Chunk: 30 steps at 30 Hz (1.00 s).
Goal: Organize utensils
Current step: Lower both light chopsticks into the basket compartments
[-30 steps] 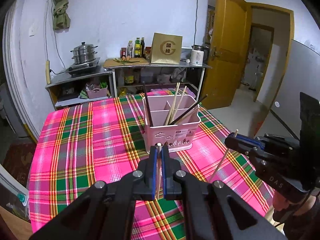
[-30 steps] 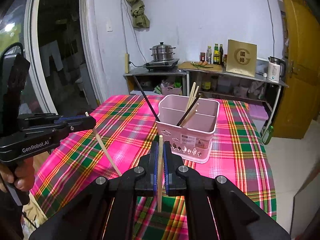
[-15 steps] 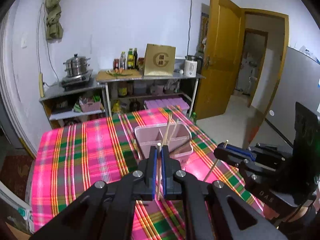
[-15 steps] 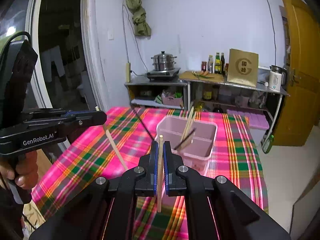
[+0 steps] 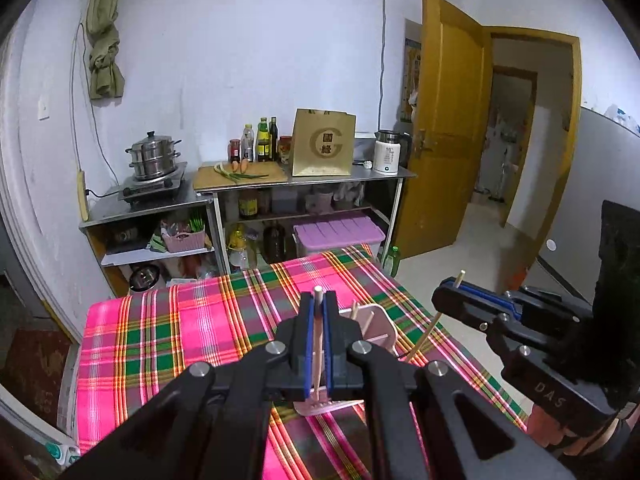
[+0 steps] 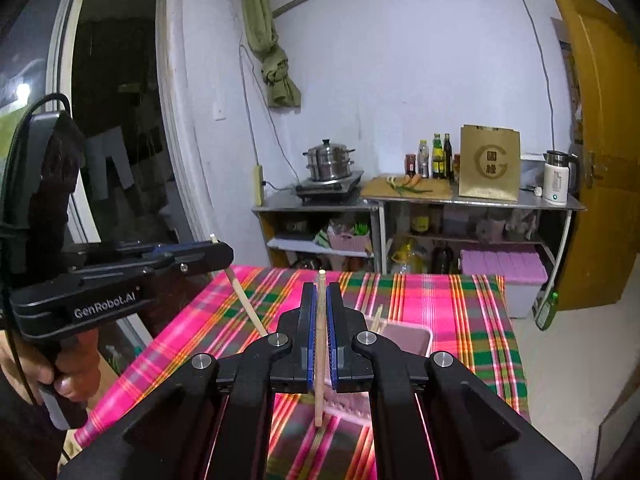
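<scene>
My left gripper (image 5: pixel 318 308) is clamped on a pale chopstick (image 5: pixel 317 344) that stands nearly upright between its blue pads, the tip poking out above them. My right gripper (image 6: pixel 320 300) pinches a second wooden chopstick (image 6: pixel 319 352) the same way. Both hang above the plaid tablecloth (image 5: pixel 192 332), with the pink utensil holder (image 5: pixel 380 326) just behind and below my fingers, largely hidden by them; a few sticks rise from its compartments. Each gripper shows at the edge of the other's view.

Right gripper (image 6: pixel 320 332) pinching upright chopstick (image 6: pixel 319 360) above pink holder (image 6: pixel 416 340); left gripper (image 6: pixel 218 246) off to side, clamping another chopstick (image 6: pixel 245 304).
</scene>
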### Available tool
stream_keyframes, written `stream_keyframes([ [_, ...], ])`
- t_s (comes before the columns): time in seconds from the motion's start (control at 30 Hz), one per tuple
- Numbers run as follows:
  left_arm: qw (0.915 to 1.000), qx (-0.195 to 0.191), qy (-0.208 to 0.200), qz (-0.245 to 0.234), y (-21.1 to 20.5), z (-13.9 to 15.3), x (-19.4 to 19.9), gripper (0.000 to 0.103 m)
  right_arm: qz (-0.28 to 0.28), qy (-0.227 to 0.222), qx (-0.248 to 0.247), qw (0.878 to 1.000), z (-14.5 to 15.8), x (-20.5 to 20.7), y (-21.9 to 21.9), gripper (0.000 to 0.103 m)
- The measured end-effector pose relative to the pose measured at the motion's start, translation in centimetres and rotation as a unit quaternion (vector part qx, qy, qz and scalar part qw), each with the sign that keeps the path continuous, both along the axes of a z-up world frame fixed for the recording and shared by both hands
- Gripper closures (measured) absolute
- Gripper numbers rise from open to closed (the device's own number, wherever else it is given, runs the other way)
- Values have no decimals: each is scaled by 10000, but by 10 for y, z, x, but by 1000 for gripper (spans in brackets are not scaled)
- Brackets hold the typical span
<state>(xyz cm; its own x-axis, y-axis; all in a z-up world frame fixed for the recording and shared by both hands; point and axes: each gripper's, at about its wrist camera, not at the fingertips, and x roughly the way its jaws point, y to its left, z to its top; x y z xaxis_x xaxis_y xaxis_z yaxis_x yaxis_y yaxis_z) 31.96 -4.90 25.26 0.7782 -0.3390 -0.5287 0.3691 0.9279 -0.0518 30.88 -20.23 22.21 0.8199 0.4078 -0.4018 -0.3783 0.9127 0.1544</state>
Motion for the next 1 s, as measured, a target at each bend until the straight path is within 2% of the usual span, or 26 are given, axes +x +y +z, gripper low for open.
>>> stream_keyframes([
  [0.2, 10000, -1, -36, -29, -4, -3, 22, 98, -69, -93, 70, 9999, 2, 26, -1, 98],
  [0.43, 10000, 41, 86, -24, -10, -27, 46, 98, -138, -3, 95, 9999, -21, 54, -2, 98],
  [0.67, 9993, 145, 338, -4, -16, -57, 65, 98, -156, 261, 27, 9995, -52, 74, -1, 98],
  [1.0, 9962, 402, 773, 30, -25, -90, 80, 98, -79, 685, -300, 9972, -83, 82, 8, 98],
])
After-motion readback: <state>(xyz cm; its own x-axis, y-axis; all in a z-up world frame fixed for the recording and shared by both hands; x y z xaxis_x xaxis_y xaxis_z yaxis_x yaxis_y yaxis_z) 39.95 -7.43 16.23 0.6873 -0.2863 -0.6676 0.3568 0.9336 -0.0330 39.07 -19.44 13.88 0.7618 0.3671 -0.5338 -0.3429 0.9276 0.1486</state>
